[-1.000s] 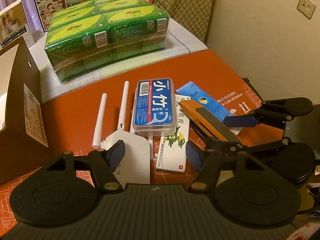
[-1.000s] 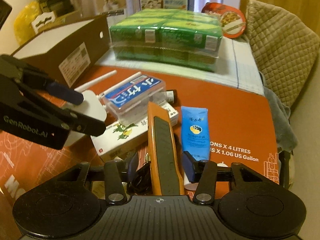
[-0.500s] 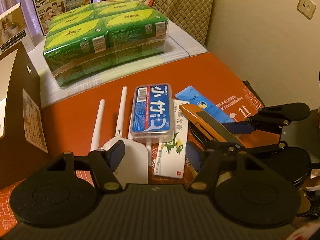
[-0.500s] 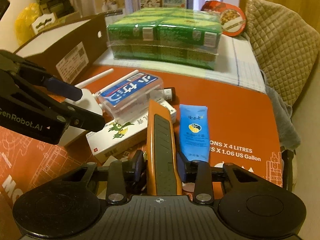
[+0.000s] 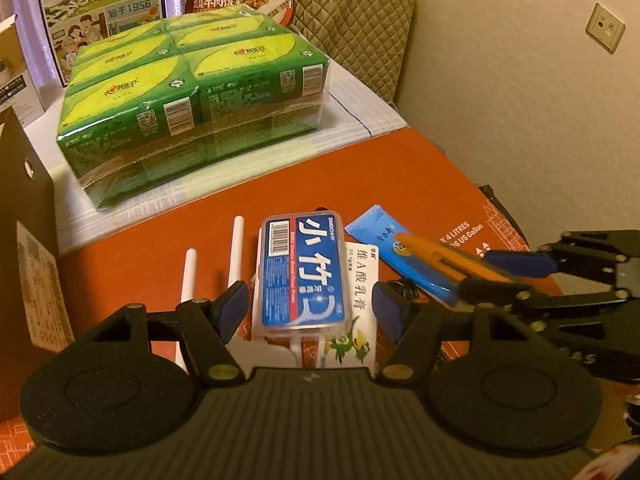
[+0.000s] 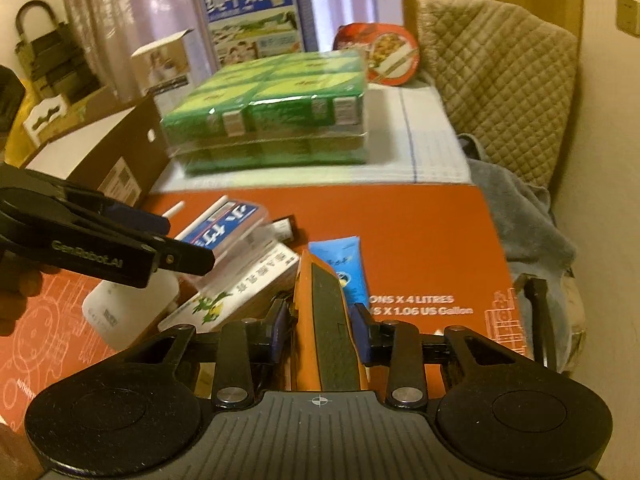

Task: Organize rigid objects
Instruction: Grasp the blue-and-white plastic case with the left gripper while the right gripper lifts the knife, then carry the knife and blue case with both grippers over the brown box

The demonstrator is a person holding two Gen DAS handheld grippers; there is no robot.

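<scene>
We clamp the orange utility knife [image 6: 326, 320] in our right hand-held gripper [image 6: 320, 330]; our left hand-held gripper [image 5: 308, 306] gapes around the blue case [image 5: 302, 272].

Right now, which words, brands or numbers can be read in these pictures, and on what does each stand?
"GenRobot.AI": left tool arm.
"X 4 LITRES", "X 1.06 US Gallon": orange carton.
"1956": milk box.
"维A酸乳膏": white box.
Blue case, green packs: print too small.

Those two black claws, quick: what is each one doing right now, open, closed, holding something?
Left gripper: open, its fingers either side of the blue-labelled clear box, not pressing it.
Right gripper: just closed on the orange utility knife, holding it.
</scene>
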